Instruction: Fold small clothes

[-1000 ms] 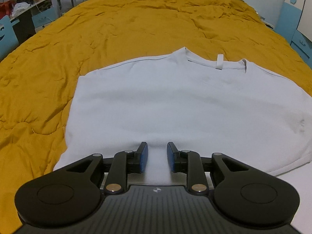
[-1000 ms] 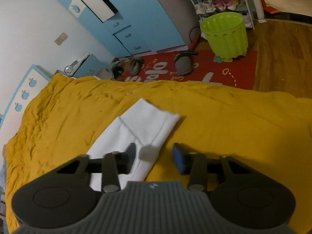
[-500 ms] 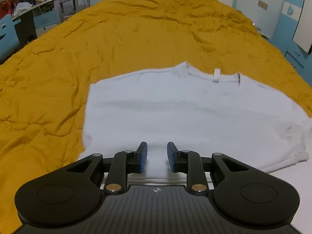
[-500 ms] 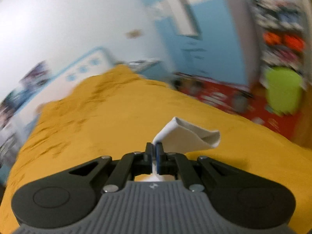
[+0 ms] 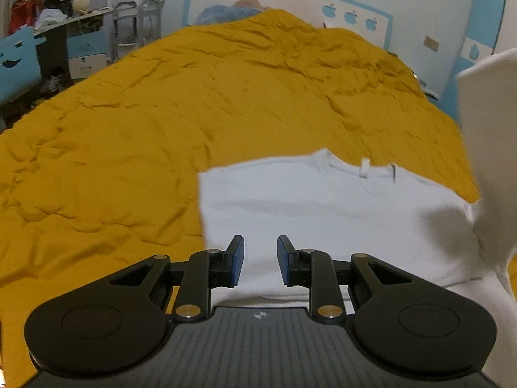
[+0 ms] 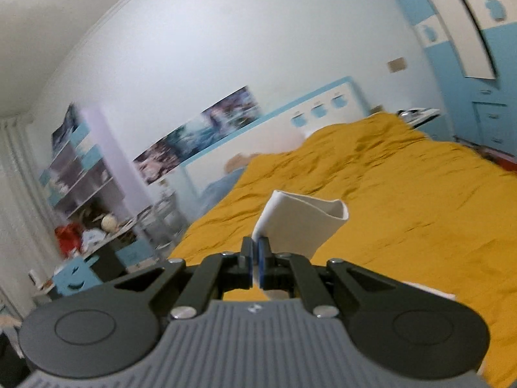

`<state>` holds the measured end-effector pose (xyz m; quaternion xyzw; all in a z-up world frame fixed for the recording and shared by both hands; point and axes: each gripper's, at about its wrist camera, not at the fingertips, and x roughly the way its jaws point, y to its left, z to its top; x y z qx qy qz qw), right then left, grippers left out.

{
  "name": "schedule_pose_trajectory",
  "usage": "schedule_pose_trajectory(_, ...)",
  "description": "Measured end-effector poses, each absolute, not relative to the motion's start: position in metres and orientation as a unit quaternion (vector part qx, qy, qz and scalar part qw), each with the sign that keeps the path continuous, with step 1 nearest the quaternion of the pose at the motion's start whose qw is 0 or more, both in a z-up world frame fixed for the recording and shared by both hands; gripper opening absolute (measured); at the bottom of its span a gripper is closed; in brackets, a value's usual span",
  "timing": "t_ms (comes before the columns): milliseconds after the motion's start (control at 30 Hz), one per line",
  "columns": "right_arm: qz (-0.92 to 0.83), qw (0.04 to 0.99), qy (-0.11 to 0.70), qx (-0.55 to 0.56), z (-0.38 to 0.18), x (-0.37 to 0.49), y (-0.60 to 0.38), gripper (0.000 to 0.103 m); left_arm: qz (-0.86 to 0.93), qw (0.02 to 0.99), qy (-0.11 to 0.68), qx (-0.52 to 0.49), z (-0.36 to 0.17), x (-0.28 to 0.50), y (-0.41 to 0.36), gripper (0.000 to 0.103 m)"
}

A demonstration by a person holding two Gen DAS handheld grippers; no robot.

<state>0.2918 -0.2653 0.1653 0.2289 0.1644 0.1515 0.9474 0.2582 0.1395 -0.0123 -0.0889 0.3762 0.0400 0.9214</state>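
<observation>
A white long-sleeved shirt (image 5: 323, 207) lies flat on the mustard quilt (image 5: 194, 113), neck away from me. My left gripper (image 5: 260, 252) hovers over the shirt's near hem with its blue pads (image 5: 237, 258) apart and nothing pinched between them. My right gripper (image 6: 257, 255) is shut on the shirt's sleeve (image 6: 300, 223), and the cuff end sticks up past its fingers above the quilt (image 6: 404, 200). In the left wrist view that raised sleeve (image 5: 491, 148) stands tall at the right edge, casting a shadow on the shirt body.
A white and blue headboard (image 5: 290, 6) closes the far end of the bed. A cluttered desk and shelves (image 5: 58, 32) stand to the left of the bed. Blue wardrobe doors (image 6: 478, 64) line the right wall.
My right gripper closed on the sleeve, lifted it off the quilt and swung it up and round. The left gripper drew back and rose, jaws unchanged.
</observation>
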Motion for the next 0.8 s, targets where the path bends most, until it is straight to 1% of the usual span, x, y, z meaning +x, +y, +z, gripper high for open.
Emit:
schedule_pose_trajectory(133,0.175,0.946,0.192,0.193,0.131,0.281,-0.169,0.000,0.051,0.922,0.367,-0.110,-0.007,0.254,0.165,0.030)
schedule_pose_trajectory(267,0.179,0.941,0.255,0.130,0.065,0.277,-0.091,0.000,0.058,0.919,0.366,-0.135,-0.011,0.253,0.187,0.030)
schedule_pose_trajectory(333,0.188,0.932,0.292,0.103,0.031,0.276,-0.065,0.000,0.053,0.917,0.365,-0.150,-0.015,0.253,0.195,0.029)
schedule_pose_trajectory(433,0.205,0.911,0.344,0.098,-0.013,0.273,-0.044,0.000,0.041,0.915,0.363,-0.169,-0.020,0.253,0.204,0.030)
schedule_pose_trajectory(467,0.216,0.902,0.361,0.101,-0.026,0.271,-0.042,0.000,0.035,0.914,0.363,-0.177,-0.023,0.253,0.206,0.030)
schedule_pose_trajectory(500,0.230,0.891,0.376,0.108,-0.037,0.272,-0.040,0.003,0.029,0.911,0.365,-0.189,-0.027,0.255,0.209,0.030)
schedule_pose_trajectory(567,0.256,0.869,0.402,0.130,-0.056,0.270,-0.041,0.004,0.019,0.906,0.367,-0.210,-0.033,0.258,0.213,0.034)
schedule_pose_trajectory(600,0.265,0.861,0.411,0.137,-0.061,0.272,-0.042,0.008,0.015,0.903,0.370,-0.219,-0.037,0.260,0.213,0.035)
schedule_pose_trajectory(633,0.278,0.853,0.419,0.143,-0.067,0.270,-0.044,0.017,0.012,0.901,0.372,-0.224,-0.040,0.261,0.213,0.036)
schedule_pose_trajectory(700,0.295,0.844,0.421,0.148,-0.074,0.264,-0.047,0.031,0.005,0.899,0.373,-0.230,-0.044,0.264,0.212,0.038)
schedule_pose_trajectory(767,0.305,0.841,0.422,0.150,-0.075,0.264,-0.050,0.034,-0.003,0.898,0.373,-0.233,-0.048,0.265,0.209,0.042)
schedule_pose_trajectory(800,0.308,0.839,0.422,0.151,-0.076,0.264,-0.054,0.035,-0.008,0.897,0.374,-0.234,-0.049,0.267,0.208,0.046)
